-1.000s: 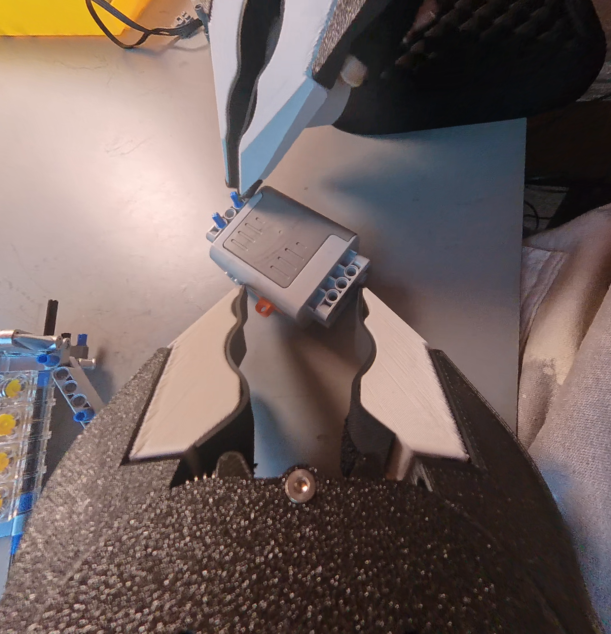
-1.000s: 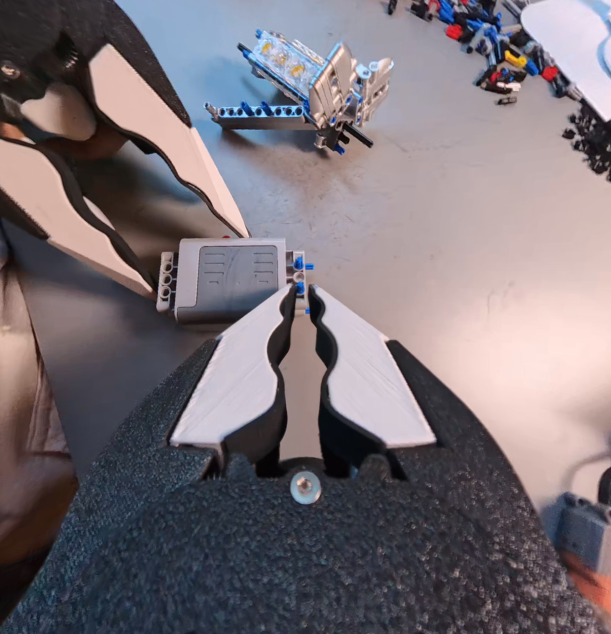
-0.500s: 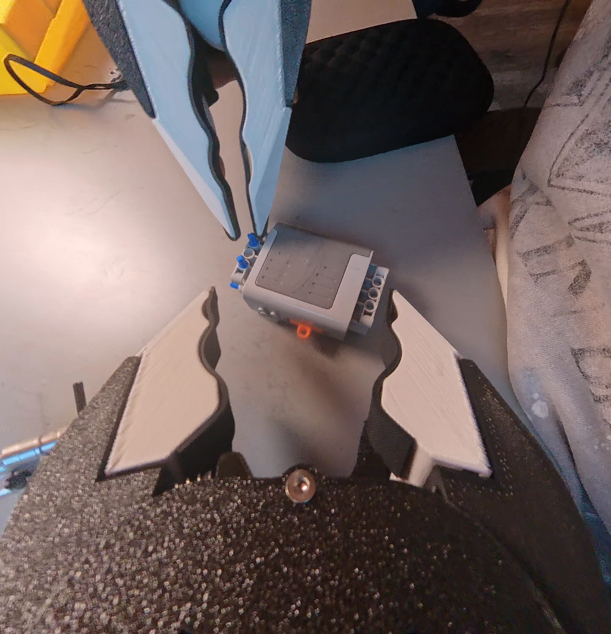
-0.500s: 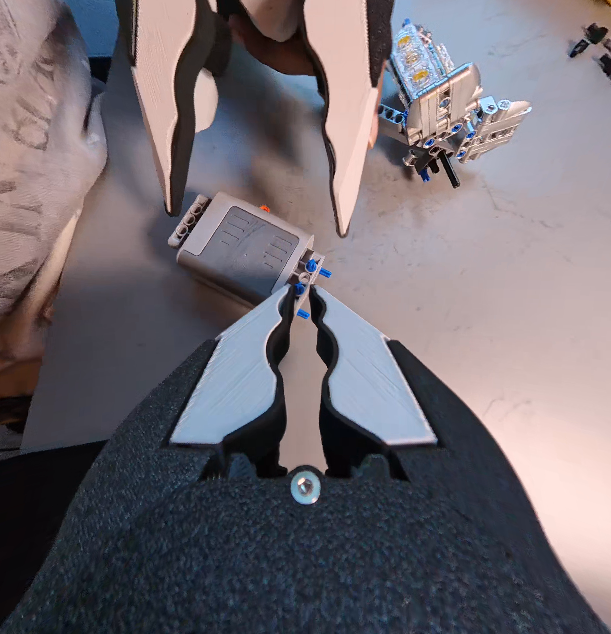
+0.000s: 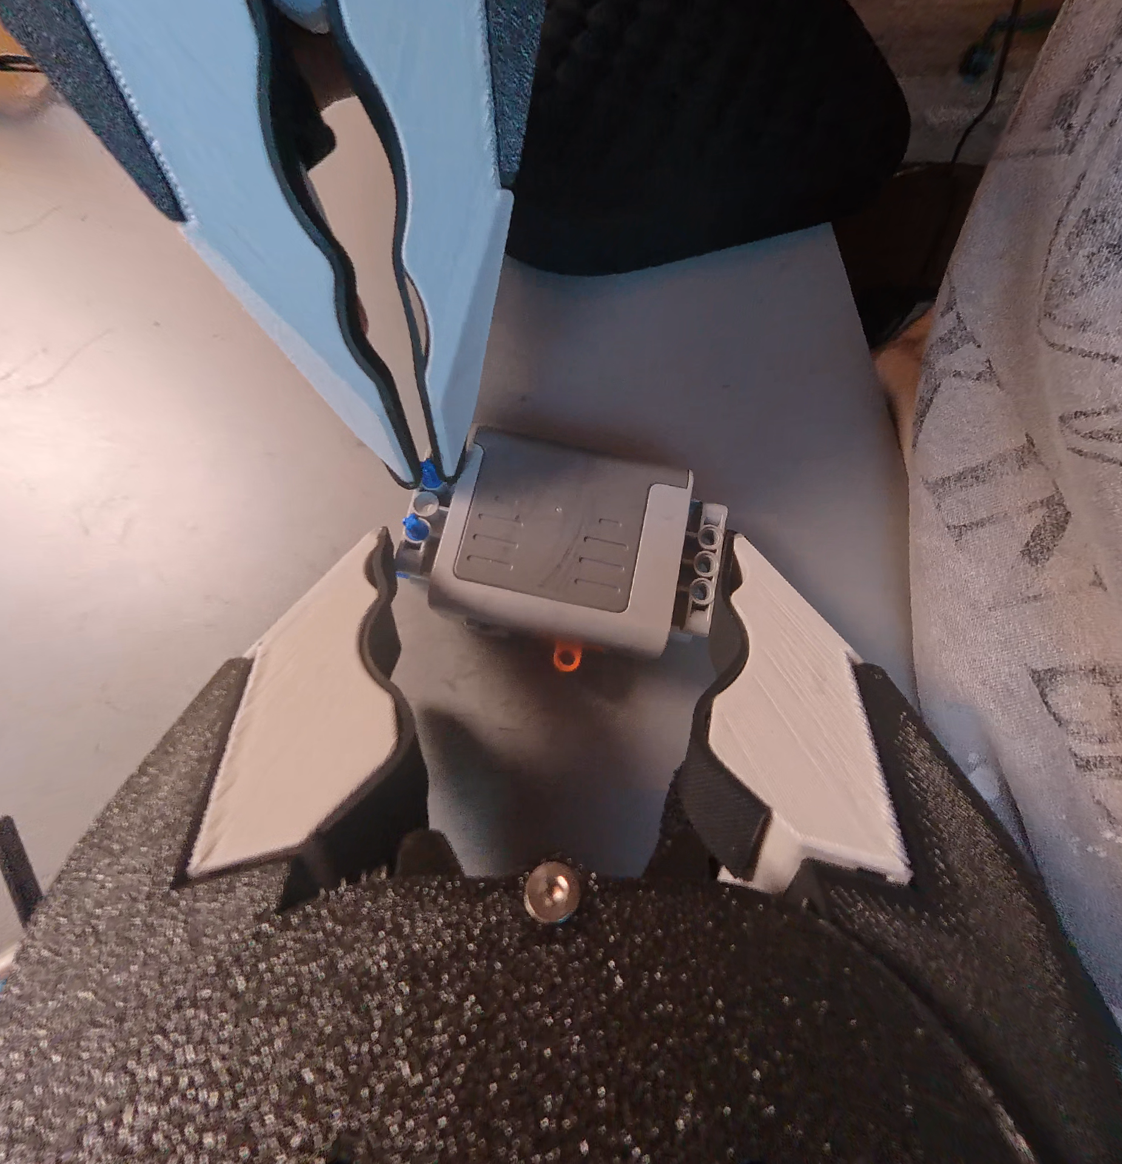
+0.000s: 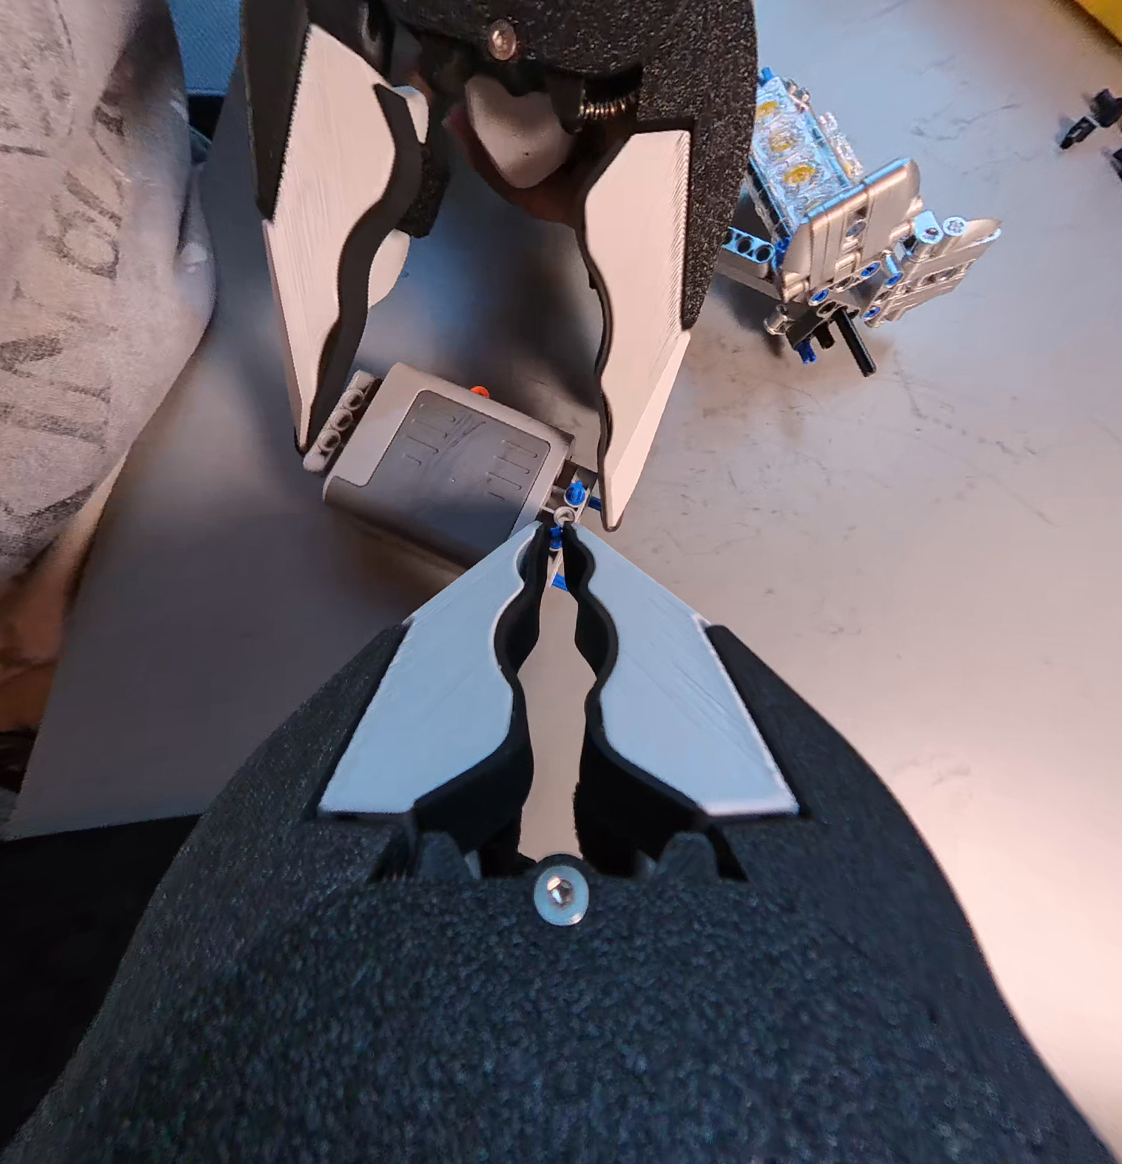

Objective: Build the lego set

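Left wrist view: left gripper [image 5: 561,554] is spread wide, a fingertip on each side of the grey battery box [image 5: 561,554] lying on the table [image 5: 136,504]. Right wrist view: right gripper [image 6: 553,535], angled down, is pinched on a blue pin [image 6: 555,536] at the box's near corner.

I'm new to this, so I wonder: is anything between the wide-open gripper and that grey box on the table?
Nothing visible. The left gripper straddles the grey box, one finger at each end. The right gripper pinches a blue pin at the box's corner.
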Motion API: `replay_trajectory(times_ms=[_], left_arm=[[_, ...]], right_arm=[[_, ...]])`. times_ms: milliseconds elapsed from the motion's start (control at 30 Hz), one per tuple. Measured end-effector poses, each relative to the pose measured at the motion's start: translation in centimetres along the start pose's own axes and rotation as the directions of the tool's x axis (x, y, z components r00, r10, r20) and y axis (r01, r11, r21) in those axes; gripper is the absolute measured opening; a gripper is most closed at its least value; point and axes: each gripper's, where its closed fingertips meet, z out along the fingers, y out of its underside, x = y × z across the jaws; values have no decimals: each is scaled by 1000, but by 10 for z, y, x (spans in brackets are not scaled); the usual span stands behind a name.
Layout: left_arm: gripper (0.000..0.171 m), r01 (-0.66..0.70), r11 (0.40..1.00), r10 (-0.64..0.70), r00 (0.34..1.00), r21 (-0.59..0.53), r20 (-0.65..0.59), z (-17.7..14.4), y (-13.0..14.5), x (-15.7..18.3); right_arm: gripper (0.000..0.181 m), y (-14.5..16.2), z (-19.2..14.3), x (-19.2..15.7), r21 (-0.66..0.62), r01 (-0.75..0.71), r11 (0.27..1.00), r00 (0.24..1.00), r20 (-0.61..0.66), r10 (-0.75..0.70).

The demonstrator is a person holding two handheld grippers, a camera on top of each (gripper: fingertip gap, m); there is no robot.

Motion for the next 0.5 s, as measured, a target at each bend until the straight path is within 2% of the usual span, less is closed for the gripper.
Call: replay_trajectory(times_ms=[33, 500], left_arm=[[99, 8, 1000, -8, 1000, -1, 10, 0, 0, 0], [99, 94, 995, -96, 989, 19, 111, 1, -2, 2]], right_arm=[[3, 0, 0, 0, -3, -10, 1000, 1000, -17, 10], [3, -1, 1, 1, -5, -191, 982, 962, -200, 186]])
